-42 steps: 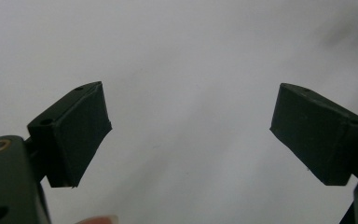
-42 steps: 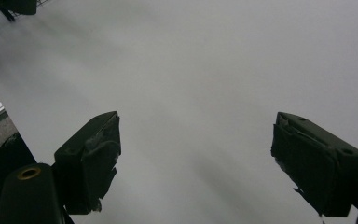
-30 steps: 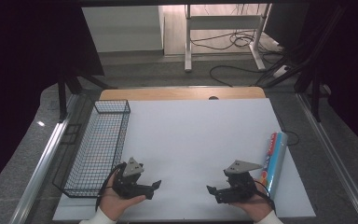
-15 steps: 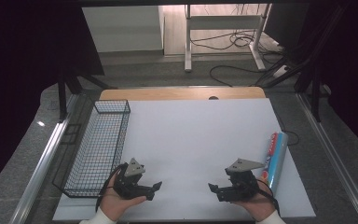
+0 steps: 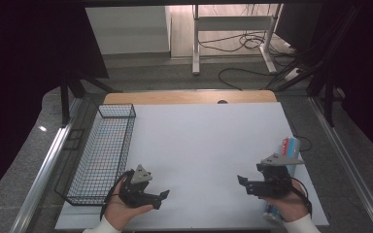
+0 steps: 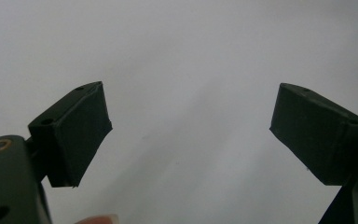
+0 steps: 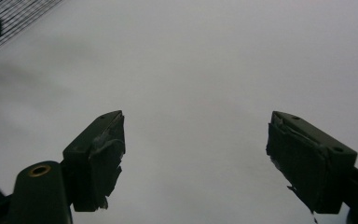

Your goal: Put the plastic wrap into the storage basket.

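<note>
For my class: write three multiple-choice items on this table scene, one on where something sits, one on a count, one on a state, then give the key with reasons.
1. Where is the wire basket?
A. along the table's left edge
B. at the table's centre
C. on the floor

2. How many tubes lie on the white table?
A. none
B. one
C. three

3. How does the left gripper stand?
A. shut on a tube
B. shut on nothing
C. open

Key: 1 A, the basket lines the left edge in the high view. 2 B, a single tube lies beside the right gripper. 3 C, its jaws stand wide apart over bare white surface.
</note>
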